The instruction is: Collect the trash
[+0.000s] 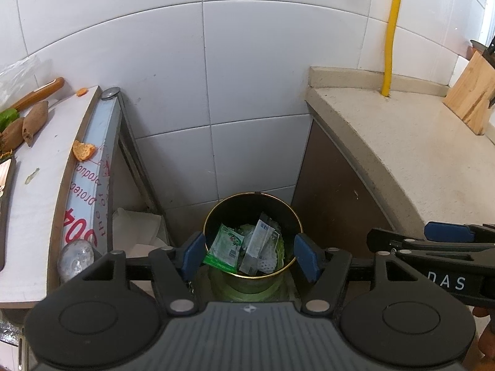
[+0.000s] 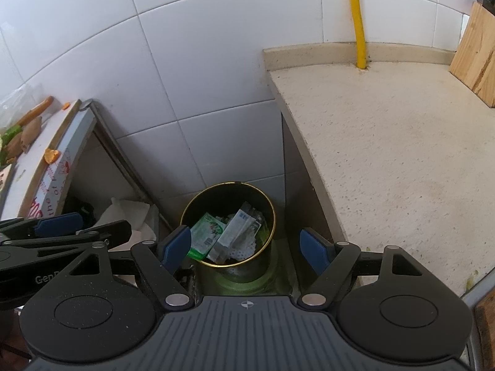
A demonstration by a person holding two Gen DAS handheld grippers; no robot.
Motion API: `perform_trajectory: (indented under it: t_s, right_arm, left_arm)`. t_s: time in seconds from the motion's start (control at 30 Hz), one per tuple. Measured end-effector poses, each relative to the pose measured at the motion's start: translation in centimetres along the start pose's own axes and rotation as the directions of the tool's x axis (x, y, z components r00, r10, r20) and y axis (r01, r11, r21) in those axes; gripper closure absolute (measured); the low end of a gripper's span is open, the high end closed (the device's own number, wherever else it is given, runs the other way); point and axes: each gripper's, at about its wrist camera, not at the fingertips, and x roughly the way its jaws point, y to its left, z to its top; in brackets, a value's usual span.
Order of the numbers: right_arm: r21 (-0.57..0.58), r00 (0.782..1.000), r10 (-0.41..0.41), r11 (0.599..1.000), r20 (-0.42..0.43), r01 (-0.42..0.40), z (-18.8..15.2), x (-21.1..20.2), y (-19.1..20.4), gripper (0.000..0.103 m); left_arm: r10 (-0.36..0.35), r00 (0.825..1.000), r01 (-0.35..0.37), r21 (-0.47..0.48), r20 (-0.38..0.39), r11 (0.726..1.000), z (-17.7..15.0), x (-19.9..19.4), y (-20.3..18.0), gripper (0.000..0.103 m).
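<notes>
A black trash bin with a gold rim (image 1: 280, 208) stands on the floor between two counters; it also shows in the right wrist view (image 2: 263, 196). Inside lie a green-and-white packet (image 1: 224, 245) (image 2: 205, 232) and a grey wrapper (image 1: 258, 247) (image 2: 235, 232). My left gripper (image 1: 249, 255) is open and empty, held above the bin. My right gripper (image 2: 244, 247) is open and empty, also above the bin. Each gripper shows at the edge of the other's view. An orange peel scrap (image 1: 83, 151) lies on the left counter's edge (image 2: 51, 155).
The left counter (image 1: 46, 160) holds sweet potatoes (image 1: 34, 122), a green pepper (image 1: 7, 117) and a small orange scrap (image 1: 82, 91). The beige right counter (image 2: 386, 154) has a wooden knife block (image 1: 471, 95) and a yellow pipe (image 2: 357, 15). White paper (image 2: 130, 211) lies under the left counter.
</notes>
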Motion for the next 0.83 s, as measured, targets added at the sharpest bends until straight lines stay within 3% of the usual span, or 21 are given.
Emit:
perform_trajectory:
  t_s: [0.83]
  right_arm:
    - [0.002,1.0,0.003,1.0,-0.004,-0.003,-0.35,-0.19,-0.11,0.02]
  left_arm:
    - [0.012,1.0,-0.012,0.006,0.001,1.0,-0.46,-0.21,-0.22,0.043]
